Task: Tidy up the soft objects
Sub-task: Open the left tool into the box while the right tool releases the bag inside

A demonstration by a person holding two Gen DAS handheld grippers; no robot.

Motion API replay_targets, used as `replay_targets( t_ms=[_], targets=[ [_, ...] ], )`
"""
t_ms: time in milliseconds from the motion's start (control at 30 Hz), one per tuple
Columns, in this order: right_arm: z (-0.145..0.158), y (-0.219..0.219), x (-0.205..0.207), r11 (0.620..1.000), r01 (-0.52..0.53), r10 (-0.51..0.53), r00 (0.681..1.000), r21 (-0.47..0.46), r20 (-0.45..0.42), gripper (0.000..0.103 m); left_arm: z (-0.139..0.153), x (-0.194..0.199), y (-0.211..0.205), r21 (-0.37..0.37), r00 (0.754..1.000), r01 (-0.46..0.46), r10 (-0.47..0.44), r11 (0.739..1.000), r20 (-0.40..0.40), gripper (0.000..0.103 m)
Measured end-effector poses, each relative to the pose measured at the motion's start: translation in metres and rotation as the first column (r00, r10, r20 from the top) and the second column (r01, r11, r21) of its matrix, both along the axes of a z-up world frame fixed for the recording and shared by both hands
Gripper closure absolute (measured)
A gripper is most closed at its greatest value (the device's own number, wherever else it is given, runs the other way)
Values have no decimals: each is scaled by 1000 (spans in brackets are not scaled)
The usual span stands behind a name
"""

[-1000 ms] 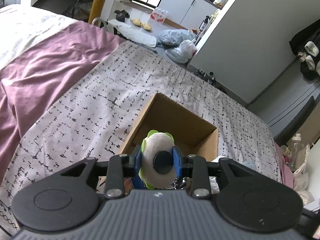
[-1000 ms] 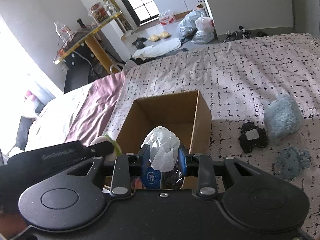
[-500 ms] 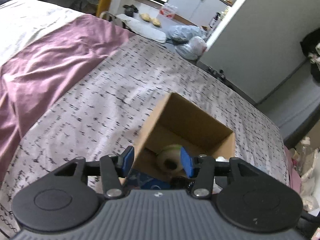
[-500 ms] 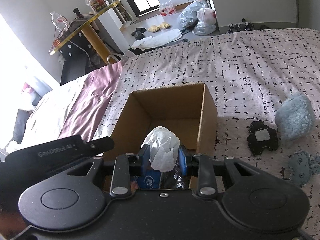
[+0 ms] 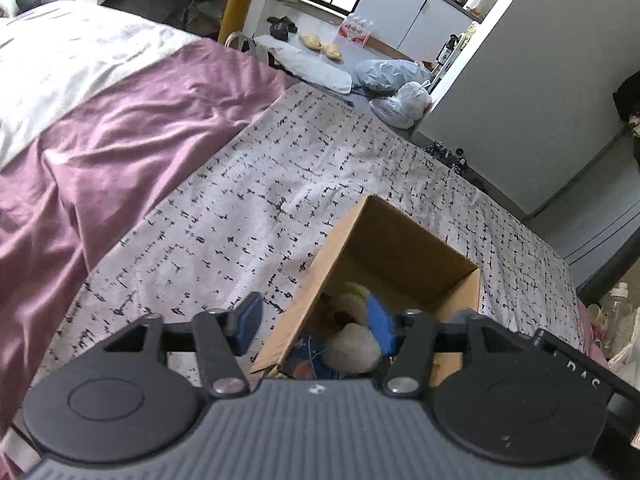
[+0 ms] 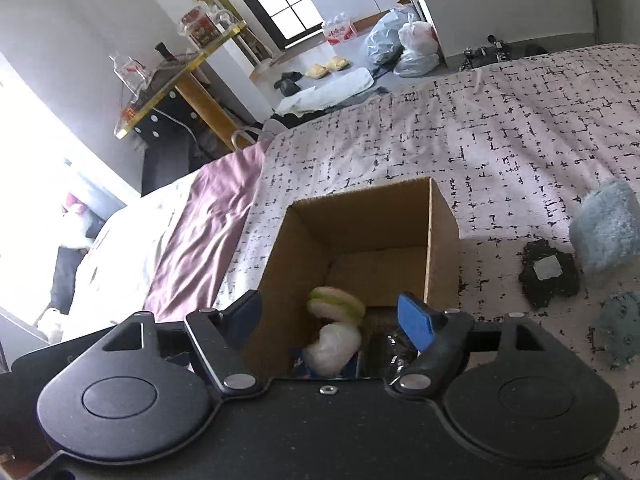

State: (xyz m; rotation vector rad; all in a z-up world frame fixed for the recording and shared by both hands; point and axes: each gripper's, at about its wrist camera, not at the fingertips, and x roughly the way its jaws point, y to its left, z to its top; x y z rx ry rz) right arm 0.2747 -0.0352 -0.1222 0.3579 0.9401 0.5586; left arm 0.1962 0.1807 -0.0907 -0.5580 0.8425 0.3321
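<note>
An open cardboard box point(image 5: 404, 240) point(image 6: 440, 220) stands on the patterned bedspread. Inside it lie a round green-and-cream plush point(image 6: 335, 305) point(image 5: 354, 294) and a white soft lump point(image 6: 334, 347) point(image 5: 354, 348). My left gripper point(image 5: 314, 326) is open and empty above the box's near left corner. My right gripper point(image 6: 332, 320) is open and empty above the box's near edge. A fluffy light-blue plush point(image 6: 606, 230), a black flat piece point(image 6: 550, 276) and a blue-grey flat piece point(image 6: 618, 328) lie on the bed right of the box.
A purple sheet point(image 5: 100, 152) and a white cover point(image 5: 60, 64) lie left of the patterned bedspread point(image 5: 248, 208). Beyond the bed's far edge are plastic bags point(image 6: 400, 46), slippers point(image 5: 320, 44) and a yellow-legged table point(image 6: 180, 76). A grey wall point(image 5: 532, 92) rises at right.
Both grippers have opened. The green-and-cream plush dropped from the left gripper into the box, and then the white lump dropped from the right gripper into the box.
</note>
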Motion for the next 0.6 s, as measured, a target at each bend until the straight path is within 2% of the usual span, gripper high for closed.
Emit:
replay_targets(
  t_ms=[100,167,333,467,600],
  targets=[
    [4,-8,-6,1000,10,-10,1000,-6,1,27,7,-6,-6,21,1000,-1,1,1000,5,30],
    [6,-14,-10,1000,19,-19,1000,-19,7,26,9,-7,-10,27,1000,-3,3,1000,-4,26],
    [13,-35,-20,999,34,-34,999,-28,23,22,15,-14,-27,48,1000,16,-15,999,-16,23],
    [18,-50,-27,998,43,-42,998,-35,38,21,21,-20,-41,77,1000,29,-29,997,-11,14],
    [23,-65,-33,998,40,-38,998,-42,58,14,26,-26,-56,129,1000,23,-21,991,-11,6]
  ],
)
